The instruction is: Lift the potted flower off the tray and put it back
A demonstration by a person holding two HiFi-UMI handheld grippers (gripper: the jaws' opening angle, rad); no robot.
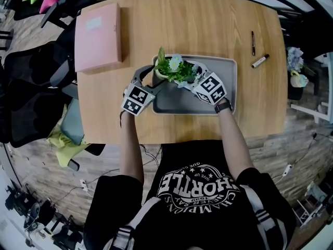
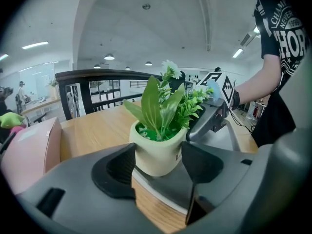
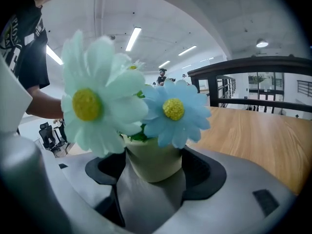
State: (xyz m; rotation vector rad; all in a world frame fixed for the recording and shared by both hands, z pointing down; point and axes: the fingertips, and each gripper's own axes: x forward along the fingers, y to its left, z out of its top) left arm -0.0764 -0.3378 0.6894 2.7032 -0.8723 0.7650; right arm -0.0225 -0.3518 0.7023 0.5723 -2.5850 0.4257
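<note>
The potted flower (image 1: 167,71), a pale green pot with green leaves and light blue daisies, stands at the near left of the grey tray (image 1: 223,90) on the wooden table. My left gripper (image 1: 155,80) comes in from the left with the pot (image 2: 157,152) between its dark pads, which lie against the pot's sides. From the right, my right gripper (image 1: 190,81) takes the same pot (image 3: 152,162) between its pads, touching on both sides. In the left gripper view (image 2: 158,167) the right gripper (image 2: 213,115) shows behind the leaves. The pot's base rests on the tray.
A pink book (image 1: 98,35) lies at the table's far left. A pen (image 1: 253,42) and a marker (image 1: 259,61) lie beyond the tray's right end. Dark chairs (image 1: 28,82) crowd the table's left side. The person stands at the near edge.
</note>
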